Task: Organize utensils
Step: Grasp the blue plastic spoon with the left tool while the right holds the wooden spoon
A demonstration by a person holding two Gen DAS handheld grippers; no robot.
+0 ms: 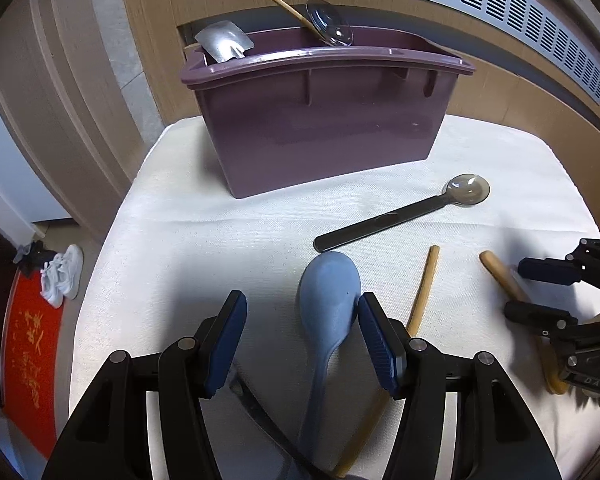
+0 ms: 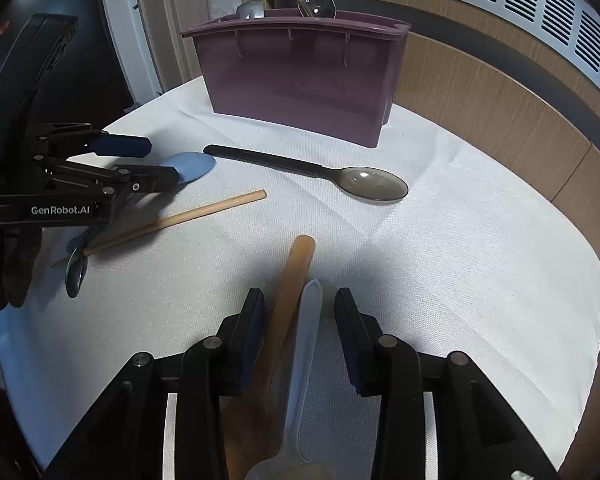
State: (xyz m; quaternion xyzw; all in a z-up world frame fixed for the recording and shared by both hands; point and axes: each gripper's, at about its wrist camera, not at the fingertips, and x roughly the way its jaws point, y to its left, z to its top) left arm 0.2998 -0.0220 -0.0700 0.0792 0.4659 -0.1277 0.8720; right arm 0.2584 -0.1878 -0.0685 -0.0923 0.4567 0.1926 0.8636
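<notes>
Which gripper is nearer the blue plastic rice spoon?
Left. The left gripper straddles the blue plastic rice spoon, while the right gripper sits off to its right around a wooden handle.

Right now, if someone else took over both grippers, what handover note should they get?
Left gripper: open, straddling the blue plastic rice spoon on the white tablecloth; right pad close against its bowl, no grip.
Right gripper: open around two handles, a flat wooden one and a pale translucent one; neither clamped.
Done: purple plastic caddy at the back already holds a metal scoop and a clear-bowled, wooden-handled spoon.
Left: the blue spoon, both handled pieces, the dark long-handled plastic spoon, the thin wooden stick.
</notes>
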